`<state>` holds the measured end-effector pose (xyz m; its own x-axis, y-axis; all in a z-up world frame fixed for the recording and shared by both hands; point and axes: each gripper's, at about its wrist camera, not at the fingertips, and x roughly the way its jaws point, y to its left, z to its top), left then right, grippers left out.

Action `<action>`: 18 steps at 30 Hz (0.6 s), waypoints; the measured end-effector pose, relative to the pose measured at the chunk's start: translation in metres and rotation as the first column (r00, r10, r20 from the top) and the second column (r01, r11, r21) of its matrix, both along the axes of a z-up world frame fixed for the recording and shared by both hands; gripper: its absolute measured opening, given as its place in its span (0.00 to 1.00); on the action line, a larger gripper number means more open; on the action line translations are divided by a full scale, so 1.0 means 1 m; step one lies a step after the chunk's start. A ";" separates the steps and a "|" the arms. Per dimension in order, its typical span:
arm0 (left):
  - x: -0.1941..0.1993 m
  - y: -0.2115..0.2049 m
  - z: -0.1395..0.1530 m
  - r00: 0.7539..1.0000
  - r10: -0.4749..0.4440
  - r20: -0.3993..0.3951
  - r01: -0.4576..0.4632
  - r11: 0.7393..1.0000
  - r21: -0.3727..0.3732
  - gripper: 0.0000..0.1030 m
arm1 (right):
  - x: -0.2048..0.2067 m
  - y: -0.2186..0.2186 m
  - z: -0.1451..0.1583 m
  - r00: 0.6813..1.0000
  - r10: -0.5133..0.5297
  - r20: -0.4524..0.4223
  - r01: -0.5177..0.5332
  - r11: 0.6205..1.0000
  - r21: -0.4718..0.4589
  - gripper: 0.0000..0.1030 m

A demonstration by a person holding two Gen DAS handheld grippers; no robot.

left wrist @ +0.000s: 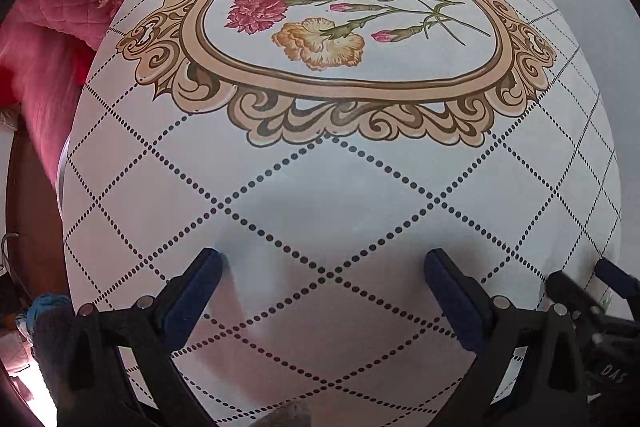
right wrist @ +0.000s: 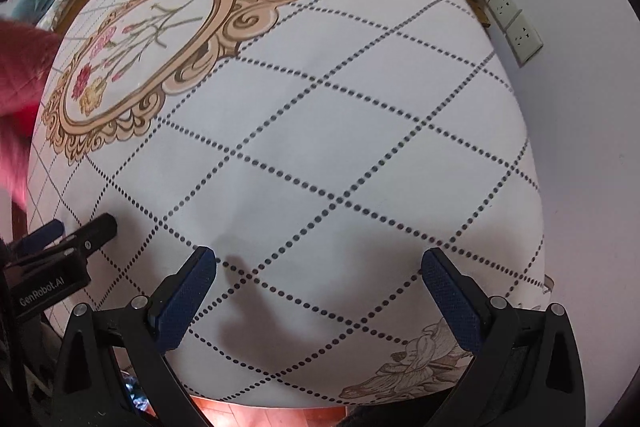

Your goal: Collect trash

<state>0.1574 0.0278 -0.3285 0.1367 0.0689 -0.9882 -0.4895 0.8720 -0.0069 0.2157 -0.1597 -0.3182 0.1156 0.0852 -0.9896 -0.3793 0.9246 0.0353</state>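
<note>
I hold the left gripper (left wrist: 324, 257) over the table's (left wrist: 320, 187) near edge, fingers apart. My right gripper (right wrist: 320, 255) hangs beside it, fingers apart too.

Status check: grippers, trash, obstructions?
Left gripper open, empty. Right gripper open, empty. Both over the patterned tablecloth; no trash visible. Nothing in the way.

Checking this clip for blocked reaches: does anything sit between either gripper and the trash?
No trash shows in either view. The left gripper and right gripper hang open over bare tablecloth, so nothing visible blocks them.
</note>
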 end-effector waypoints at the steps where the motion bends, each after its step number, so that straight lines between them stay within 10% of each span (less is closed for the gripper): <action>1: 0.000 0.000 -0.001 1.000 -0.002 0.001 0.002 1.000 0.000 1.00 | 0.000 0.001 -0.002 1.000 0.005 -0.003 -0.005 1.000 -0.004 1.00; 18: -0.011 0.005 -0.002 1.000 -0.001 -0.016 0.001 1.000 -0.011 1.00 | -0.015 0.012 -0.007 0.999 0.050 0.022 -0.048 0.996 -0.071 1.00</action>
